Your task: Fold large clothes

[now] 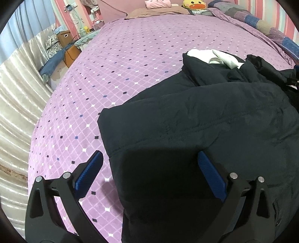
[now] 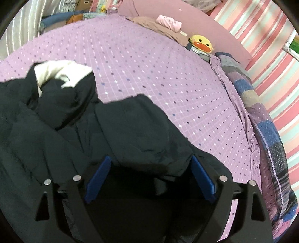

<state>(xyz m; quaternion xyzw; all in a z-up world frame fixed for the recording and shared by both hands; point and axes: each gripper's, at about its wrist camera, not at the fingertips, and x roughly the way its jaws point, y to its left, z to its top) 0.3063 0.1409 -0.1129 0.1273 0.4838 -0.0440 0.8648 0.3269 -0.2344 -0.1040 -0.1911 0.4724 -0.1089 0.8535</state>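
Black jacket (image 1: 205, 121), one, two grippers (image 1: 149, 158) spread

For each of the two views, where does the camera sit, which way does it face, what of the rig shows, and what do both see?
Left wrist: rides the left tongs, facing up the purple bedspread over the black jacket; both blue pads spread wide.
Right wrist: rides the right tongs, facing the striped wall side; pads apart, jacket fabric between them.
Shared: jacket, bedspread, duck plush, pink folded cloth.

Bedroom: quilted bed (image 1: 130, 56), duck plush (image 2: 201, 44)
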